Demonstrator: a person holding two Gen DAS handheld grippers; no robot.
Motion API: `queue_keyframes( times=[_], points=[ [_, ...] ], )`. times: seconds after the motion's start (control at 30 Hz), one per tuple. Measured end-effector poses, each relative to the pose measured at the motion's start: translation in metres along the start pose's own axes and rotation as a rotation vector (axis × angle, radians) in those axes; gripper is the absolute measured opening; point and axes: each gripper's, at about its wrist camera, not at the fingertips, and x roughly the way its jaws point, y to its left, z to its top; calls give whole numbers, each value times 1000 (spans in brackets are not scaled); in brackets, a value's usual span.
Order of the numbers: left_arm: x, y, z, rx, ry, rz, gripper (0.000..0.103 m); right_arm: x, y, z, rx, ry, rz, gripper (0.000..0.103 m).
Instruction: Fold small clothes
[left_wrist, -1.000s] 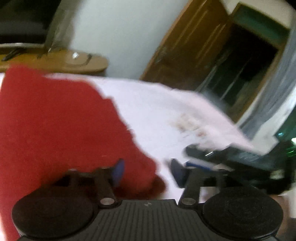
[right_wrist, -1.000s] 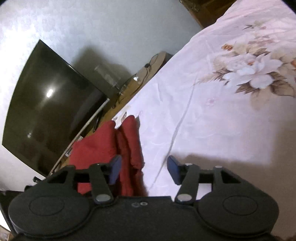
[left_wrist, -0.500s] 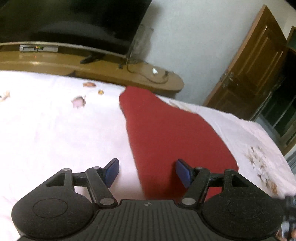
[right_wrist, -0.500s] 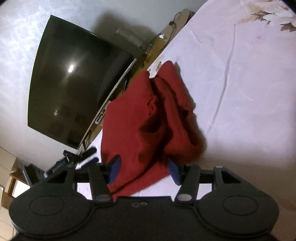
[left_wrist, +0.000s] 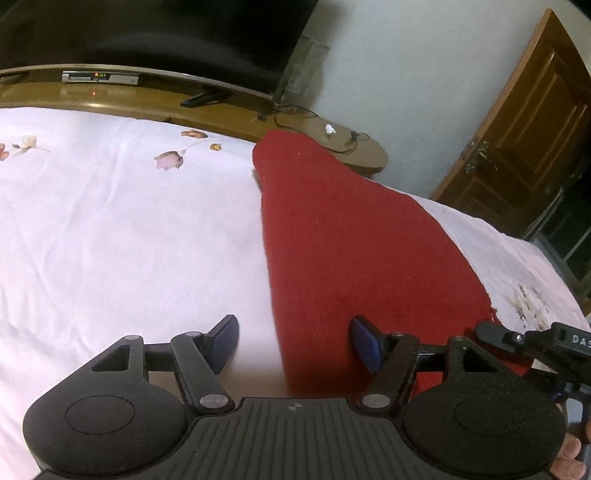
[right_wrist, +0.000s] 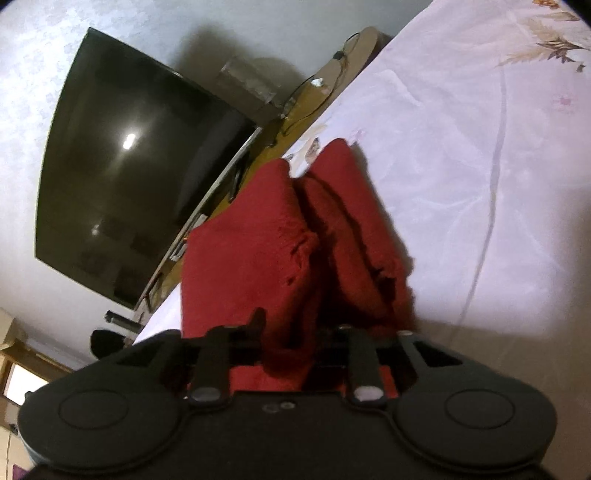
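Right tool closing on red garment, pads hidden | left tool open | garment's near edge cut off

The only letters that can be read are "DAS", in white. They stand on a black gripper part at the right edge of the left wrist view, and the edge of the picture cuts the word off. The small box under the TV shows tiny lights, too blurred to read.
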Motion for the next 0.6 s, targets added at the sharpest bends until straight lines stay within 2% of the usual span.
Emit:
queue_keyframes(
  times=[0.07, 0.13, 0.17, 0.2, 0.3, 0.5, 0.6],
  points=[
    [1, 1, 0, 0, 1, 0, 67, 1, 4, -1, -18, 4, -3, 38],
    [2, 1, 1, 5, 3, 1, 67, 5, 10, -1, -40, 14, -17, 35],
    [2, 1, 1, 8, 5, 1, 67, 7, 12, -1, -51, 22, -27, 26],
    [4, 1, 2, 9, 8, 3, 67, 12, 15, 0, -61, 25, -43, 12],
    [4, -4, 5, 34, 12, 10, 67, 13, 22, 1, -106, 15, -86, 10],
    [3, -16, 5, 51, 15, -31, 67, -30, 35, -6, -193, -69, -67, 9],
    [13, -25, 1, 81, 44, -7, 67, -34, 26, -12, -202, -87, -113, 9]
  ],
)
